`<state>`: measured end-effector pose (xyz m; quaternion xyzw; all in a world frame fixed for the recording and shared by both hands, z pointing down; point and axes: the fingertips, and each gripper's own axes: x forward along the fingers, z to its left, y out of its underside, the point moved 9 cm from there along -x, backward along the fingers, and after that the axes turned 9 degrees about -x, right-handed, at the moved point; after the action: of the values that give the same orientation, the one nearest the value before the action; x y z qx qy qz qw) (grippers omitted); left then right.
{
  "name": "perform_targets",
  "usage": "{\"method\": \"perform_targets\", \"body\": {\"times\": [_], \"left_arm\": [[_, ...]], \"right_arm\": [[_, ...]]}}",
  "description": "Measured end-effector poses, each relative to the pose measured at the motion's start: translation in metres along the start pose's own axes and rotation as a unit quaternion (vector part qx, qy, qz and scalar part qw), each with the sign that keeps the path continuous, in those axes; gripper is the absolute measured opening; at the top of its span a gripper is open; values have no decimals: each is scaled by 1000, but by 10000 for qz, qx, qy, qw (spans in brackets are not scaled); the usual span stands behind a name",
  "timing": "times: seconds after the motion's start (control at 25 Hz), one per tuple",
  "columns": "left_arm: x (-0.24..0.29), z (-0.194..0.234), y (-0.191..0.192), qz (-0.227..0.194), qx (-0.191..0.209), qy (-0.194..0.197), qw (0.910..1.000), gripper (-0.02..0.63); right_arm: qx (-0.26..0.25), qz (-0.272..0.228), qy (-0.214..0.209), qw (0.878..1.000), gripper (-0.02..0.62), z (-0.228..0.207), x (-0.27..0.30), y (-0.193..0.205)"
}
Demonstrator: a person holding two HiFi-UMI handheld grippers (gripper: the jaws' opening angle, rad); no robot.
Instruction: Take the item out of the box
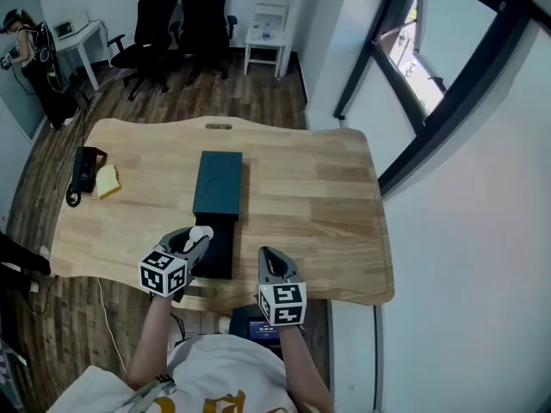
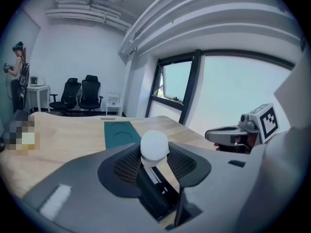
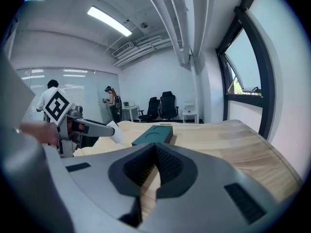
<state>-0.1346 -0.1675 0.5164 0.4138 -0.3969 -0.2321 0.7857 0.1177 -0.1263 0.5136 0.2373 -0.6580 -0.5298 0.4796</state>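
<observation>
The left gripper (image 1: 196,241) has its fingers clamped on the white rounded item (image 2: 154,146). It holds the item at the near end of the teal box (image 1: 218,183), over the left edge of the black tray (image 1: 217,255) that juts from it. The right gripper (image 1: 269,256) hovers just right of that tray above the tabletop (image 1: 336,205). Its fingers are pressed together with nothing between them.

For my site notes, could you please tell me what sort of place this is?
Probably an office or lab room: black swivel chairs, a white desk by the wall, and a large wooden table.
</observation>
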Motion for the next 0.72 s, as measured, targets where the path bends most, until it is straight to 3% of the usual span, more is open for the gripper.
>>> {"method": "perform_targets", "body": {"times": [0.32, 0.56, 0.72], "left_arm": [[-38, -9, -19, -557, -38, 37, 9984, 169], [-42, -14, -18, -622, 57, 63, 9980, 169], [-43, -16, -20, -842, -88, 252, 9961, 169]], "right_arm": [[131, -370, 193, 9990, 6, -2, -9, -22], [15, -342, 248, 9991, 6, 1, -10, -23], [-107, -308, 226, 9992, 6, 3, -10, -25]]}}
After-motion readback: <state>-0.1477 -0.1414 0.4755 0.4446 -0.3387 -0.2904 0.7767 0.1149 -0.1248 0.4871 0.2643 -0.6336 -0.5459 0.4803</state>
